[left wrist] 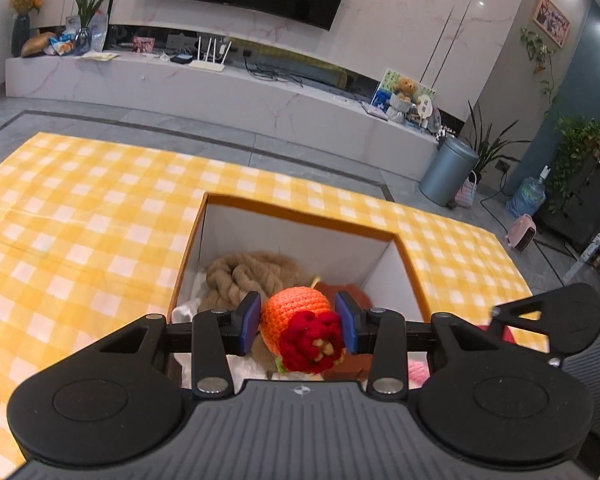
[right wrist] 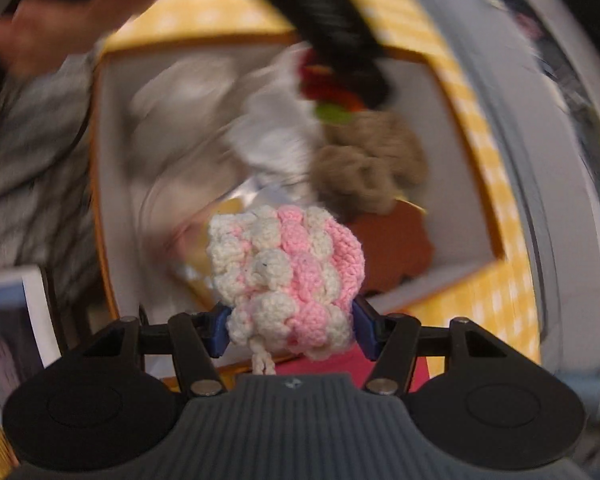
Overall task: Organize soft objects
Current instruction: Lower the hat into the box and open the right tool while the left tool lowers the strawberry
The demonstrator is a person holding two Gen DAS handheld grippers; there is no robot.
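Note:
My left gripper (left wrist: 298, 322) is shut on an orange crocheted ball with a red flower (left wrist: 300, 326), held over the open white box with an orange rim (left wrist: 300, 216). A tan knitted bundle (left wrist: 244, 276) lies in the box. My right gripper (right wrist: 290, 330) is shut on a pink and white crocheted piece (right wrist: 286, 276), also above the box (right wrist: 460, 184). In the blurred right wrist view the tan bundle (right wrist: 368, 168) and a brown soft item (right wrist: 396, 248) lie inside, and the left gripper's body (right wrist: 332, 28) hangs over the far side.
The box sits on a yellow checked cloth (left wrist: 80, 220). White cloth (right wrist: 204, 120) lies in the box. The right gripper's body (left wrist: 548, 316) shows at the right of the left wrist view. A TV console (left wrist: 220, 80) and a bin (left wrist: 448, 170) stand beyond.

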